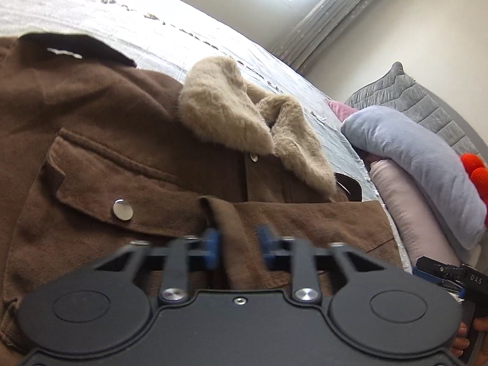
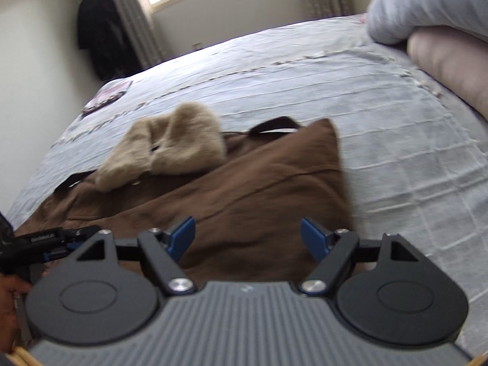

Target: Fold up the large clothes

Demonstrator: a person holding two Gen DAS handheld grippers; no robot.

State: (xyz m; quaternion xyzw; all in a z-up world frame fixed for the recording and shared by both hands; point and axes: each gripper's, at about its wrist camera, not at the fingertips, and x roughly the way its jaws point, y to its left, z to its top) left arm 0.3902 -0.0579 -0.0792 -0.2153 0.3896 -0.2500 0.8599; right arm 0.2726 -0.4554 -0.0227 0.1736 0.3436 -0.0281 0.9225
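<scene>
A brown corduroy jacket (image 1: 122,140) with a beige fur collar (image 1: 225,113) lies spread on the bed. A sleeve or folded-over panel crosses its lower part. My left gripper (image 1: 238,242) sits low over that fold, its blue fingers pinched on a ridge of the brown fabric. In the right wrist view the jacket (image 2: 259,189) and collar (image 2: 170,146) lie ahead. My right gripper (image 2: 248,238) hovers over the jacket's near right part, jaws wide apart with only flat cloth beneath them. The left gripper's body (image 2: 45,241) shows at the left edge.
A pale grey-blue bedspread (image 2: 366,91) covers the bed. A blue-grey pillow (image 1: 421,164) lies on a pink one (image 1: 408,207) at the right, beside a grey quilted headboard (image 1: 405,91) and something orange-red (image 1: 475,170). A dark coat (image 2: 97,30) hangs by the curtains.
</scene>
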